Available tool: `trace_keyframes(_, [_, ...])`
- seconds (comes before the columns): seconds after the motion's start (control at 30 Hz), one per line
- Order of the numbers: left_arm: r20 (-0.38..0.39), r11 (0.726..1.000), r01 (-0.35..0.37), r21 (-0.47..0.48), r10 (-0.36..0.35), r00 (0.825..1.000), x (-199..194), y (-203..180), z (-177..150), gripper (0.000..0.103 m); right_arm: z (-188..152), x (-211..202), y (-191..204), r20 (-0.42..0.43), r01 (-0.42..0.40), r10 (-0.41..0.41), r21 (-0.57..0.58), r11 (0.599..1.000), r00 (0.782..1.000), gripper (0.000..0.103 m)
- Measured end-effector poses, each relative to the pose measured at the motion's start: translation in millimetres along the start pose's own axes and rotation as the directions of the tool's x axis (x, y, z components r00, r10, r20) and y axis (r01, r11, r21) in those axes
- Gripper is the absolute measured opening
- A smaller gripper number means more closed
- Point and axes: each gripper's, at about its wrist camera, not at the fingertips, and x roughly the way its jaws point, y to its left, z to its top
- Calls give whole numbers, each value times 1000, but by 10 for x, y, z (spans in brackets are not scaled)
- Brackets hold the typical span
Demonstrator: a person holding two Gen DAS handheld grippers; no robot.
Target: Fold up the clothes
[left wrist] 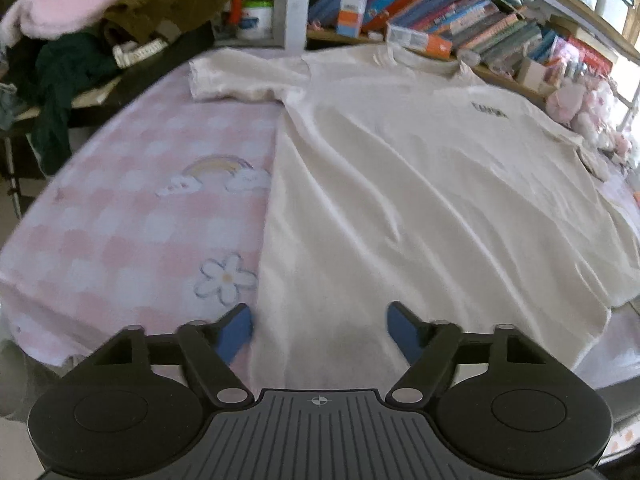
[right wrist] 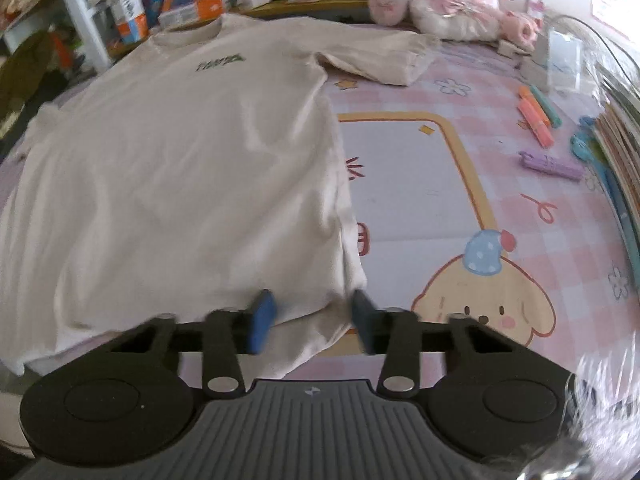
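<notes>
Blue-padded left gripper [left wrist: 319, 330] and right gripper [right wrist: 314, 318] straddle the wrinkled cream T-shirt's [left wrist: 420, 184] hem at six o'clock, jaws parted, pinching nothing.

Cream T-shirt [left wrist: 420, 184] on pink-checked cover [left wrist: 120, 208]

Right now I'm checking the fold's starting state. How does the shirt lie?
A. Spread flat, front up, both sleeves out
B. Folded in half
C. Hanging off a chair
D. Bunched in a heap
A: the shirt lies spread on the pink mat, chest print up, with a sleeve out to each side.
</notes>
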Motion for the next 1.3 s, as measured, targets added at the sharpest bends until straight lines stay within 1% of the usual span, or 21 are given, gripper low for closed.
trace_keyframes(0.03, [0,1000,0,20,0,1000,0,-24,2,54,6,-10,12,-7,-13,13,-9,1000,1000,14])
trace_keyframes(0.07, [0,999,0,40,0,1000,1,-48,5,36,11,-25,24,-13,-24,24,-15,1000,1000,13])
trace_keyframes(0.1, [0,998,0,59,0,1000,1,-72,7,13,13,-49,34,-19,-31,31,-16,999,999,10])
trace_keyframes(0.13, [-1,997,4,73,-4,1000,1,-87,16,6,16,-78,41,-23,-40,39,-16,999,999,10])
trace_keyframes(0.2, [-5,998,34,56,-34,999,-5,-50,72,5,27,-184,38,-18,-65,65,-2,998,998,9])
trace_keyframes(0.27, [28,998,59,15,-59,998,-58,14,146,4,56,-327,13,0,-94,94,22,995,996,9])
trace_keyframes(0.37, [96,995,70,-78,-62,993,-147,188,316,4,123,-568,-22,41,-110,108,36,993,993,9])
trace_keyframes(0.47, [153,984,83,-158,-59,986,-220,368,504,4,146,-670,-8,23,-109,108,19,994,994,9])
trace_keyframes(0.6, [147,986,94,-136,-73,986,-217,431,599,4,87,-665,11,-40,-102,103,9,995,994,9])
trace_keyframes(0.7, [118,989,95,-110,-82,990,-182,413,540,5,4,-609,5,-88,-92,94,23,995,992,9])
trace_keyframes(0.8, [95,988,107,-113,-97,991,-159,427,462,4,-17,-597,28,-95,-91,94,37,995,991,9])
trace_keyframes(0.87, [103,979,148,-141,-134,986,-187,441,467,4,-31,-590,43,-99,-89,94,47,995,991,9])
trace_keyframes(0.9, [124,969,185,-166,-165,978,-193,462,522,4,-14,-593,52,-91,-94,98,51,994,991,9])
trace_keyframes(0.93, [146,960,210,-183,-184,972,-180,467,600,4,49,-612,66,-66,-108,112,53,993,992,9])
trace_keyframes(1.0, [191,943,256,-213,-217,957,-144,471,762,4,224,-632,70,2,-130,131,63,989,991,9])
trace_keyframes(1.03, [210,941,262,-216,-218,953,-87,452,864,4,341,-613,76,43,-131,128,70,989,991,9])
trace_keyframes(1.1, [229,945,246,-214,-196,953,97,401,1090,5,565,-520,86,114,-108,98,87,990,989,9])
trace_keyframes(1.13, [216,954,209,-215,-162,963,213,371,1180,6,662,-438,77,127,-78,65,100,992,990,13])
trace_keyframes(1.2, [165,978,115,-172,-87,983,407,296,1318,12,781,-324,45,127,-30,14,120,992,992,23])
trace_keyframes(1.27, [147,992,66,-106,-50,988,419,241,1328,13,846,-250,4,115,1,-17,138,990,993,23])
trace_keyframes(1.3, [143,996,49,-75,-38,989,411,220,1320,19,824,-254,-26,114,-13,-4,148,989,993,25])
